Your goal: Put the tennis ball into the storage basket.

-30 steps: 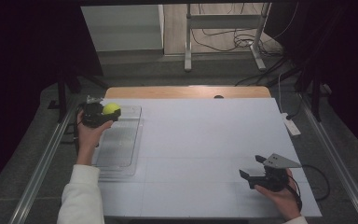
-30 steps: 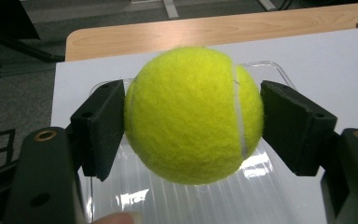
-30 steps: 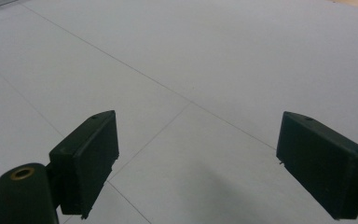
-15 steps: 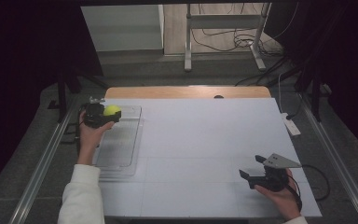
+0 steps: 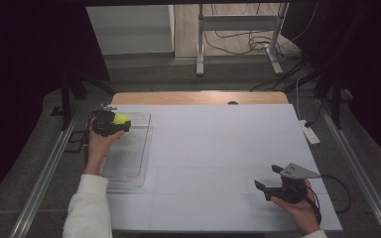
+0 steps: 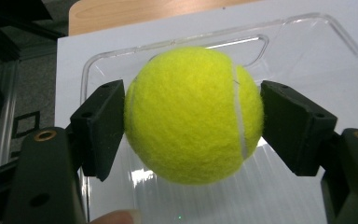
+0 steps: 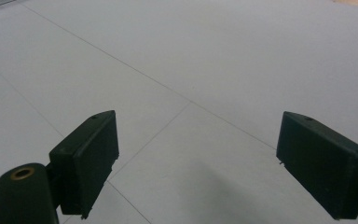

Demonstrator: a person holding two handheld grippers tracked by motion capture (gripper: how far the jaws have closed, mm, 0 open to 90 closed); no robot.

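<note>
Tennis ball held over tray — that was the step in hand. The left gripper (image 5: 110, 124) had its two black jaws pressed against opposite sides of a fuzzy yellow-green tennis ball (image 6: 193, 114), which hung clear above the far end of a clear, shallow plastic tray (image 6: 307, 42) lying along the left side of the white table (image 5: 218, 148). In the high view the same ball (image 5: 121, 119) sat as a bright spot at the tray's (image 5: 129, 163) far end, with the person's left hand wrapped around the gripper body. Whether the ball was being set in or lifted out could not be told; by my judgement it was being carried to the tray, and the next move called for lowering it until it met the ribbed tray floor, then easing the jaws apart so it would not roll.

The right gripper (image 5: 273, 178) rested near the table's near right corner — its jaws stood wide apart over bare white surface, with nothing between them (image 7: 193, 163).

No brand, label or writing could be read; the ball's visible face showed just its pale curved seam.
</note>
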